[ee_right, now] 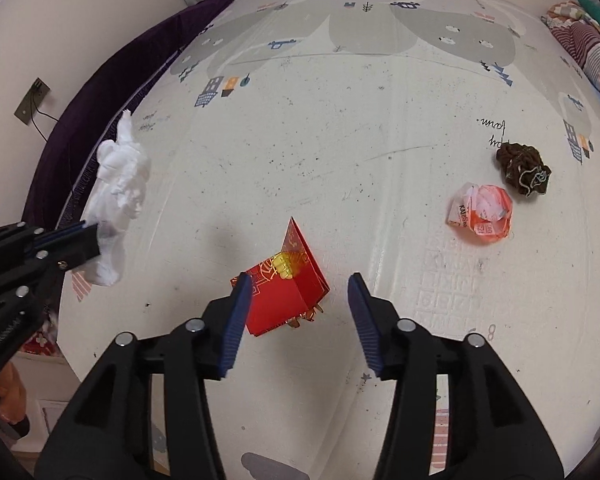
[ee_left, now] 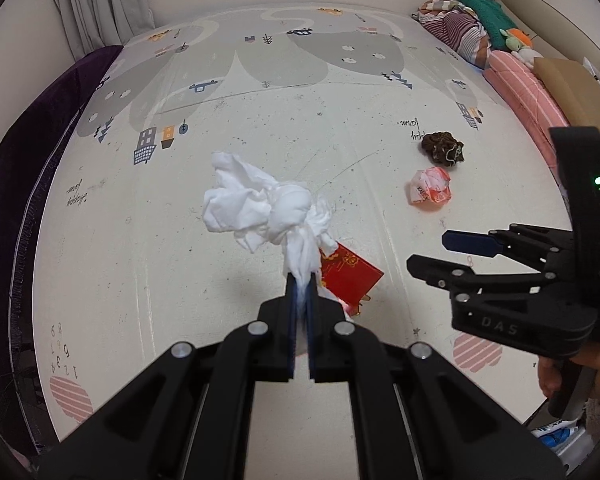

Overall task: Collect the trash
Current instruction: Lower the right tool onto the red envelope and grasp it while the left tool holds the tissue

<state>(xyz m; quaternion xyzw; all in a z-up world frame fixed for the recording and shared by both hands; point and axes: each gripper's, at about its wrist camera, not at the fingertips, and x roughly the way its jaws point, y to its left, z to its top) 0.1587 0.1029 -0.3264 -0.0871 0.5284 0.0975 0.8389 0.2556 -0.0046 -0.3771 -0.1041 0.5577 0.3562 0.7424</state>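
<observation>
Your left tongs [ee_left: 301,280] are clamped on the crumpled white tissue [ee_left: 260,208], lifted above the play mat [ee_left: 260,120]; your right tongs [ee_right: 298,300] gape wide over the red envelope [ee_right: 288,292] on the mat, touching nothing. Bare mat stretches ahead, with the orange wrapper [ee_right: 482,214] and brown scrunchie [ee_right: 524,174] lying close together toward the right. Only the right view shows the wall socket [ee_right: 32,100]; only the left shows the pillows [ee_left: 480,28] lining the right edge.

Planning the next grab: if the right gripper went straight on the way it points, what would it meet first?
Most likely the red folded card, lying on the play mat between the open jaws of the right gripper. Depth is hard to judge.
</observation>
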